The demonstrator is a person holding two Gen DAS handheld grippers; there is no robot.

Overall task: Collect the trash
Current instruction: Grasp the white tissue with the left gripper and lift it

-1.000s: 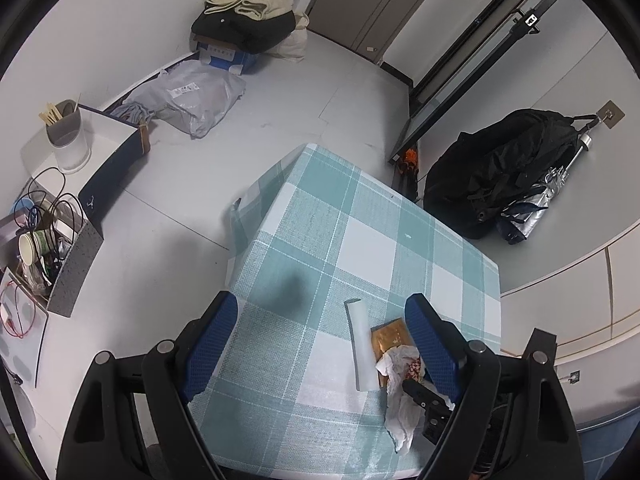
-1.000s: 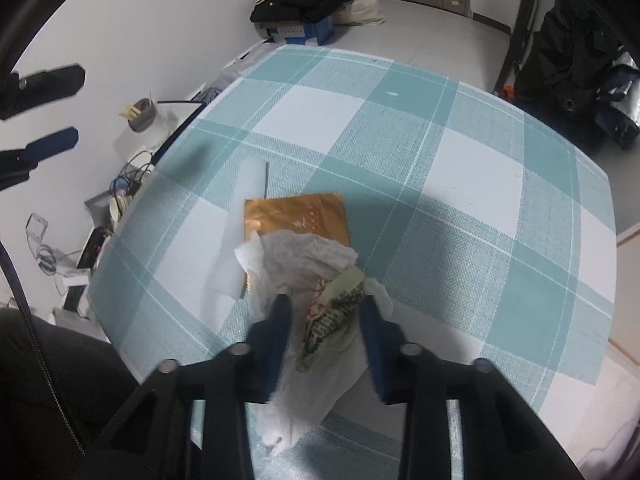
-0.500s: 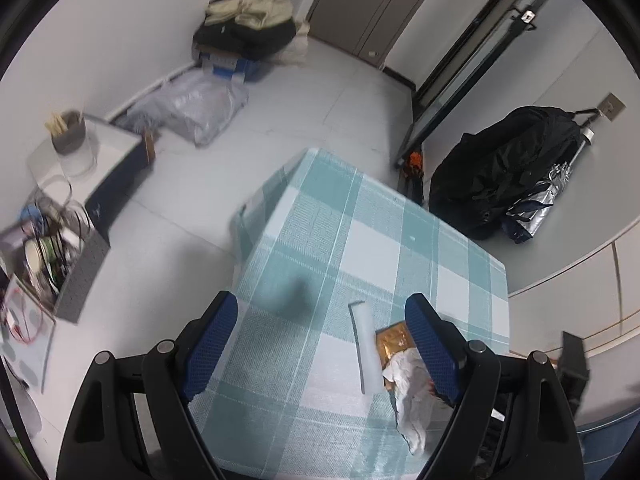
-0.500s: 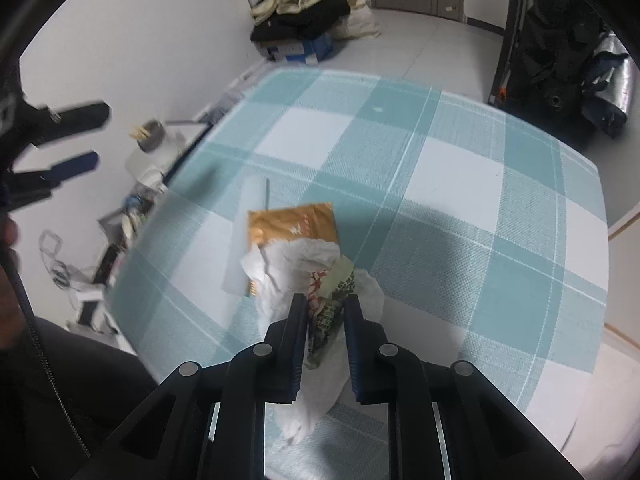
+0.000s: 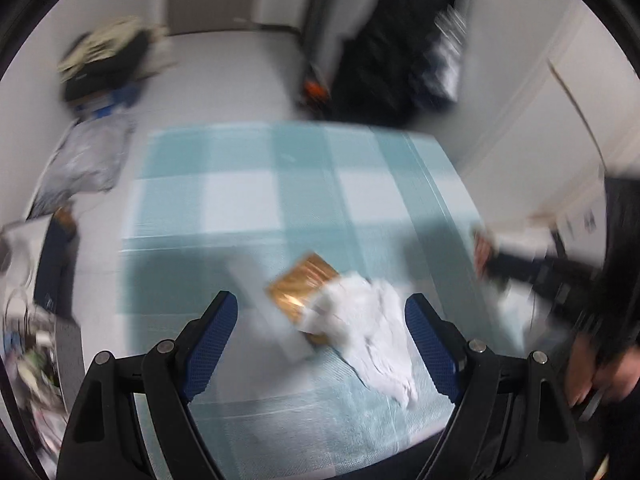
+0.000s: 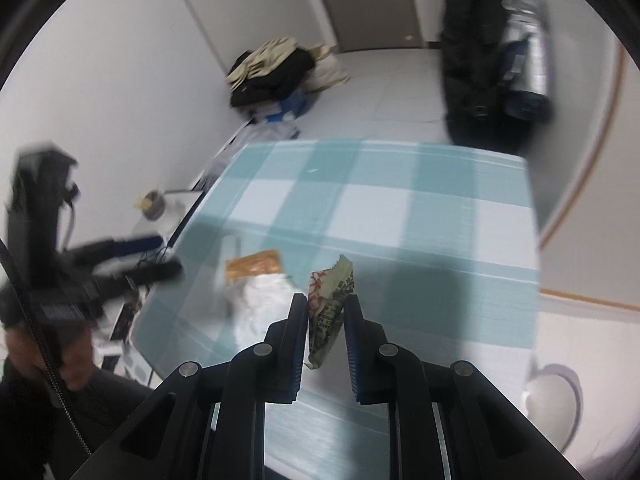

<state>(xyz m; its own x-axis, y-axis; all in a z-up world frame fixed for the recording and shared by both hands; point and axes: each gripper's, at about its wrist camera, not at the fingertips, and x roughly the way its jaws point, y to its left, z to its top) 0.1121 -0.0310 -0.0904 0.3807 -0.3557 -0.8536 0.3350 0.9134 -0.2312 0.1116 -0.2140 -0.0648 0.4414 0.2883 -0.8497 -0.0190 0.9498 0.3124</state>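
Presently a crumpled printed wrapper (image 6: 330,304) is being clamped upright in the right claw (image 6: 326,320), its long axis running along the fingers, above the checked tabletop (image 6: 400,208). The left claw (image 5: 322,322) is being held wide apart over white tissue (image 5: 360,328) and a gold packet (image 5: 300,284).

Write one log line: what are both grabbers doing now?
right gripper: shut on printed wrapper, lifted off table | left gripper: open above white tissue, gold packet
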